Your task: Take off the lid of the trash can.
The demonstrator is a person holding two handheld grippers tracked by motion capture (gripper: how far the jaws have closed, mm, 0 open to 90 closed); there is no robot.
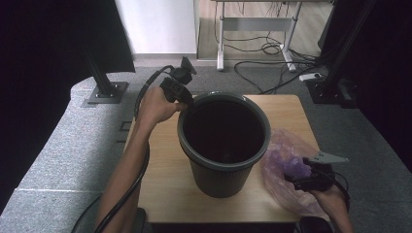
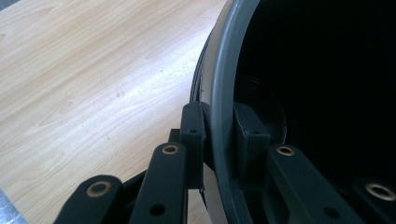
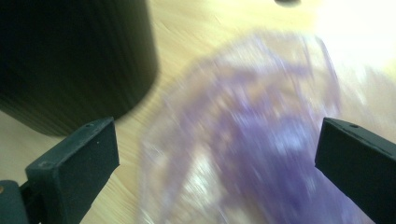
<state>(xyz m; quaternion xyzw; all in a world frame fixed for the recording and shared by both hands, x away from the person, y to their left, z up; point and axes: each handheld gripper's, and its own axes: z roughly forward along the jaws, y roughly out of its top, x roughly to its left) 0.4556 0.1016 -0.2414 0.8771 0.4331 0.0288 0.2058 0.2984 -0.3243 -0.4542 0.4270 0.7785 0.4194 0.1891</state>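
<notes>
Closest to the person, the right hand-held gripper [image 1: 297,175] hangs low over the crumpled purple plastic bag [image 1: 286,165] at the right side of the wooden surface [image 1: 165,179]. Its jaws are spread wide with the bag between them, and nothing is pinched yet. That view is blurry, so I can't tell if a pad touches the film. My guess is the step is grabbing the bag to line the bin. I'd drop onto the thick bunched-up bit in the middle and close there, because thin film slips out of a shallow bite.

Just left of the bag sits the dark grey bin [image 1: 224,145], upright mid-surface, inside too dark to read.

Farthest out, the left hand-held gripper [image 1: 187,103] is clamped on the bin's back-left rim, one jaw outside the wall and one inside. Good anchor, and I'd keep it firm so the bin doesn't skate or tip when the bag goes over.
</notes>
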